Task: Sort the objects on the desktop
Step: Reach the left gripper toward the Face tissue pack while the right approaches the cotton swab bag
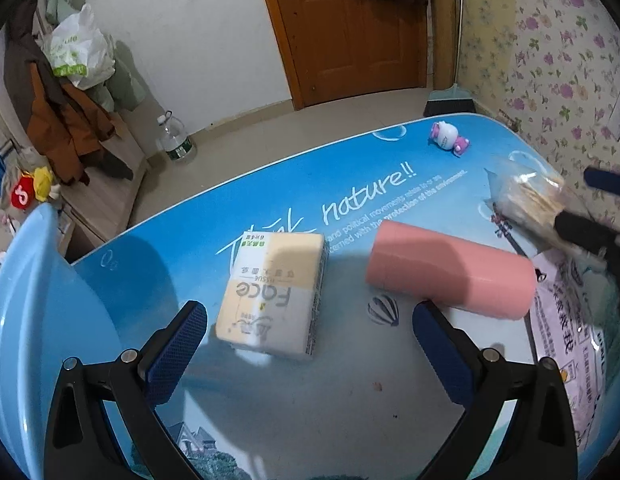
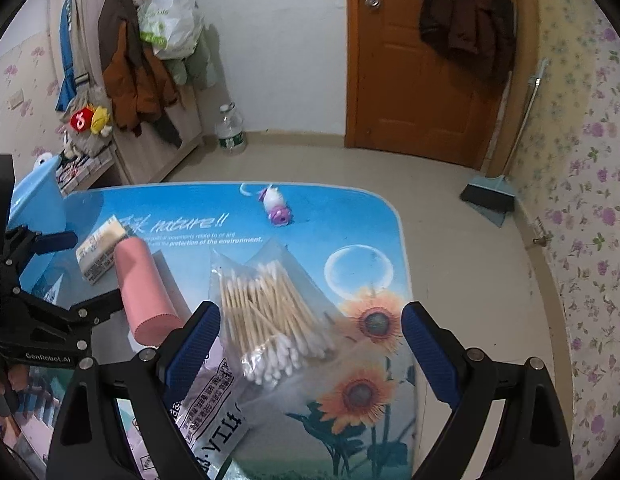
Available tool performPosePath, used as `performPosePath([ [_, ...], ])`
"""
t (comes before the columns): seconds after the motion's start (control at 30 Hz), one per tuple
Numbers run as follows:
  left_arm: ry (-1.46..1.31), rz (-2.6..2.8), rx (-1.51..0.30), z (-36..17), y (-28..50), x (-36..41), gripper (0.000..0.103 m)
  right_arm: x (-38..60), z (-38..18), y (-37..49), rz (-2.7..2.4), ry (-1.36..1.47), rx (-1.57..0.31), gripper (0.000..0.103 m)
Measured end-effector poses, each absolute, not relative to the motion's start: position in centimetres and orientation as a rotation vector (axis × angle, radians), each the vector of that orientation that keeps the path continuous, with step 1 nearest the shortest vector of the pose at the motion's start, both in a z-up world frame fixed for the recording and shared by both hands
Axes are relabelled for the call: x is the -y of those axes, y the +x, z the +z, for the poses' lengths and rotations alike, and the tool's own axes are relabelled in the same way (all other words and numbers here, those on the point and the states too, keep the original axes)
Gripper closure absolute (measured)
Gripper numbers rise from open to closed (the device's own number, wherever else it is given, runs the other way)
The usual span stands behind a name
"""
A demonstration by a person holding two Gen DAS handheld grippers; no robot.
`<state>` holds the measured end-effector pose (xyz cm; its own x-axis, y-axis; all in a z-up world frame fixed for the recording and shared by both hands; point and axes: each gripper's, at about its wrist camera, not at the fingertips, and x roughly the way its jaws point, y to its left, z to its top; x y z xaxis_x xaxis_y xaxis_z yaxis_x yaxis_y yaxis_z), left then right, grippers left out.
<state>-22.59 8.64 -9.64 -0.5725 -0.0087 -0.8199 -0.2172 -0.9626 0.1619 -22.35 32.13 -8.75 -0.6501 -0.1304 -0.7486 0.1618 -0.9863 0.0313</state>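
Note:
A tissue pack [image 1: 271,296] lies on the blue table [image 1: 269,200], just ahead of my open, empty left gripper [image 1: 310,344]. A pink roll [image 1: 450,276] lies on its side to its right. A clear bag of cotton swabs [image 2: 269,312] lies between the fingers of my open right gripper [image 2: 310,344], which holds nothing. The tissue pack [image 2: 101,252] and pink roll [image 2: 145,296] show left in the right wrist view, with the left gripper [image 2: 41,280] beside them. A small pink-and-white toy [image 1: 448,138] sits near the table's far edge.
A light blue basin [image 1: 25,320] stands at the table's left. A printed white packet [image 2: 213,412] lies under my right gripper's left finger. A broom and dustpan [image 2: 494,196], a water bottle [image 2: 229,130] and hanging coats lie beyond the table.

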Motion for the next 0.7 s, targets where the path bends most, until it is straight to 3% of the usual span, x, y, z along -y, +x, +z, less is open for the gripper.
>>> performPosePath([
  [0.53,-1.427,2.596,-0.171,-10.2,-24.4,-7.0,0.0,-31.1,-9.8,-24.5,-2.627,1.264,-0.056,0.01],
  [0.7,-1.405,2.583,-0.139,-10.1,-24.3,-7.2,0.012,-30.4,-10.3,-24.7,-2.593,1.274,-0.059,0.01],
])
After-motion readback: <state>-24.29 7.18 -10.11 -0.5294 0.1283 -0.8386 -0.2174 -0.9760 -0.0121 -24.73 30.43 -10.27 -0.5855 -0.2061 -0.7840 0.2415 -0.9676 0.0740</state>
